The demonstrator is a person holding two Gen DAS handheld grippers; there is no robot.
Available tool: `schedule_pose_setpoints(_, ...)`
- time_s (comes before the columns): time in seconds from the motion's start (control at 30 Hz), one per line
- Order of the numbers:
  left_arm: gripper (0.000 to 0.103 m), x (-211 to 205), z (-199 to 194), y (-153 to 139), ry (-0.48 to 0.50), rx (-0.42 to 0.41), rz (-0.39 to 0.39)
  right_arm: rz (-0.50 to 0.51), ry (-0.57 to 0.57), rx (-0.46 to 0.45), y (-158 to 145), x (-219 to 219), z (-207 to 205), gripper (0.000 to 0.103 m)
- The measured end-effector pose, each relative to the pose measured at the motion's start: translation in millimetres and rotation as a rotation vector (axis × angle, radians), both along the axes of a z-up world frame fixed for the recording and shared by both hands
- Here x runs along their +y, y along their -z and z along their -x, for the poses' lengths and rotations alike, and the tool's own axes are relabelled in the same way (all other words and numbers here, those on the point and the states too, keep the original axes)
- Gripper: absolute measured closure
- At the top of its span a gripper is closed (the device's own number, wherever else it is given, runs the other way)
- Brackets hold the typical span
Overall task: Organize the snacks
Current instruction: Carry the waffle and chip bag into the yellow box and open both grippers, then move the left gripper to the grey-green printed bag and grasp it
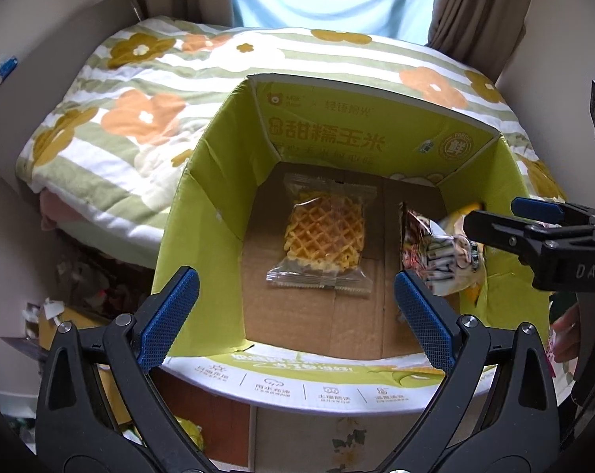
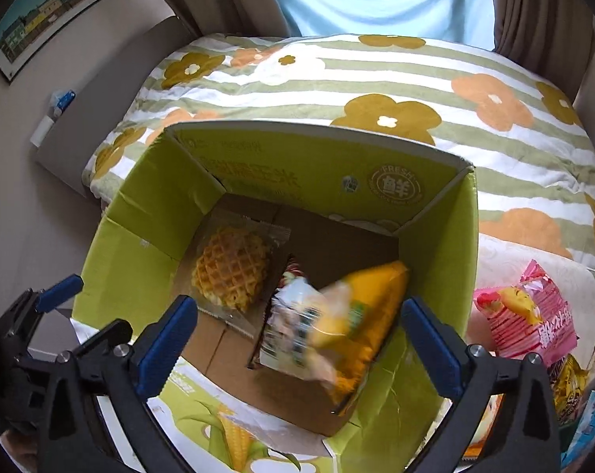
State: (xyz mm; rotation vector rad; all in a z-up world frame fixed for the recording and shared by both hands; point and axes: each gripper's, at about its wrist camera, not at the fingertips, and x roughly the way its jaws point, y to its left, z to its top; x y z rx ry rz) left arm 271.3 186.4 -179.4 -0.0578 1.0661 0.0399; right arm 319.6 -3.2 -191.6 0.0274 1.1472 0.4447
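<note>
An open green cardboard box (image 1: 203,197) (image 2: 147,213) stands in front of the bed. A wrapped waffle (image 1: 323,232) (image 2: 232,268) lies flat on its brown floor. A yellow snack packet (image 2: 360,323), blurred by motion, lies between my right gripper's open fingers against the box's right wall, over a dark-and-white packet (image 2: 285,315) (image 1: 435,252). My right gripper (image 2: 297,339) is open above them and touches neither; it shows in the left wrist view (image 1: 506,216). My left gripper (image 1: 297,311) is open and empty above the box's near edge; it shows in the right wrist view (image 2: 49,295).
A bed with a flowered striped quilt (image 2: 376,86) lies behind the box. A pink snack bag (image 2: 530,315) and several other packets (image 2: 573,394) lie to the right of the box. Clutter (image 1: 73,295) lies on the floor at left. Curtains and a window stand behind.
</note>
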Motion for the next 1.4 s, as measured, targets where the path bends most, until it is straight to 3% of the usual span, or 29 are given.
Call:
schedule_pose_setpoints(0.5, 0.004, -13, 28, -43, 0.034, -0.092, 0.012, 0.041, -0.025, -0.098, -47, 0, 45, 0.0)
schedule_pose_setpoints(0.8, 0.004, -36, 46, -62, 0.104, -0.135, 0.026, 0.017, 0.026, -0.174, -73, -20, 80, 0.0)
schedule_pose_setpoints(1.17, 0.004, -110, 71, -79, 0.147, -0.176, 0.042, 0.018, 0.104, -0.247, -92, -104, 115, 0.0)
schedule_pose_setpoints(1.4, 0.004, -178, 89, -67, 0.117, -0.139, 0.083, 0.015, 0.086, -0.251, -90, -189, 143, 0.0)
